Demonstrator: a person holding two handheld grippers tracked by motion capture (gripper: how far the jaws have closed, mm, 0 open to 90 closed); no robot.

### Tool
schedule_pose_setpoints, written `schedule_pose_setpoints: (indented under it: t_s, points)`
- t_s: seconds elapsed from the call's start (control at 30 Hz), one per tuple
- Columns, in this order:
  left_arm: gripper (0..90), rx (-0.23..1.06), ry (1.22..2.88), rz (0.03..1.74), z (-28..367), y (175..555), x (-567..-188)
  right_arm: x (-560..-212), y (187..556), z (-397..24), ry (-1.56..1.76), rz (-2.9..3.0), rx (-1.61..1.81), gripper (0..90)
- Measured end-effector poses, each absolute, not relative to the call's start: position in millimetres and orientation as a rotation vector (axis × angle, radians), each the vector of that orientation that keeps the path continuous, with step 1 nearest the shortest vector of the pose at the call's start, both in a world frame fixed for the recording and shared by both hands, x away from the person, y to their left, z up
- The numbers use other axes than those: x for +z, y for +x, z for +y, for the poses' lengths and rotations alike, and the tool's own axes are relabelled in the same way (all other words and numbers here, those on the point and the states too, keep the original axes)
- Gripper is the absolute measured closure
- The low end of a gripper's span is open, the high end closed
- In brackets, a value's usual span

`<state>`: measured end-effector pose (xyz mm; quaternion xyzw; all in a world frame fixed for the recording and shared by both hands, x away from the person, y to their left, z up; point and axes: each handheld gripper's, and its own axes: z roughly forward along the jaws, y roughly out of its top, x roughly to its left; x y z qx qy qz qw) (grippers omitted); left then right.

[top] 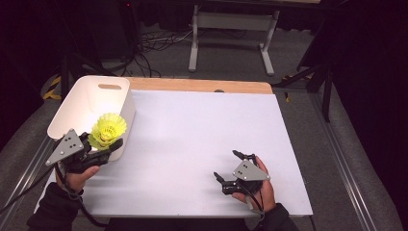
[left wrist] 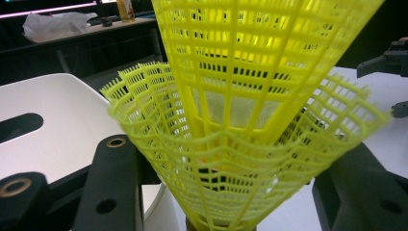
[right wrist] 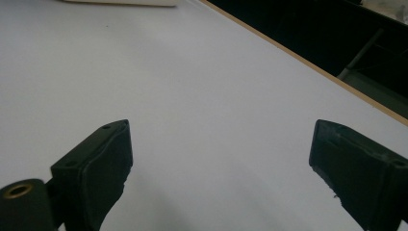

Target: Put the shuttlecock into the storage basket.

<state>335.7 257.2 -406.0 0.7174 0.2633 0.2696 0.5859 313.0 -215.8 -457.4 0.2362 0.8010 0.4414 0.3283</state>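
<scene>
The left gripper (top: 111,144) has its jaws drawn in close on yellow shuttlecocks (top: 108,130); in the left gripper view two plastic skirts (left wrist: 250,144) show, one nested in the other, rising from between the jaws, with the cork end low at the frame's bottom edge. The shuttlecocks are held up off the table, at the near corner of the white bin (top: 91,103), touching or just over its rim; which of the two I cannot tell. The right gripper (top: 230,166) rests low over the table with its jaws wide apart and nothing between them; its own view has bare white surface between the two black pads (right wrist: 108,159).

By my reading, the pick-up is done and the carry is nearly over: what remains is to bring the shuttlecocks over the bin's opening and let go. The part of the bin's inside that shows looks bare.

The table (top: 202,139) is covered by a white sheet, with a strip of wood at its far edge. Beyond it the room is dark, with grey carpet, loose cables on the floor and the pale legs of another table (top: 231,29).
</scene>
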Motion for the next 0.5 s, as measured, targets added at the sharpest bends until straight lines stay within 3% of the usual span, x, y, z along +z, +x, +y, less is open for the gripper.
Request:
schedule_pose_setpoints:
  t_s: [0.5]
  points:
    - [47.6,0.645,1.639,0.630,263.4,334.5,-399.7,-457.4,313.3,-216.2,0.624,2.095,1.157,8.7]
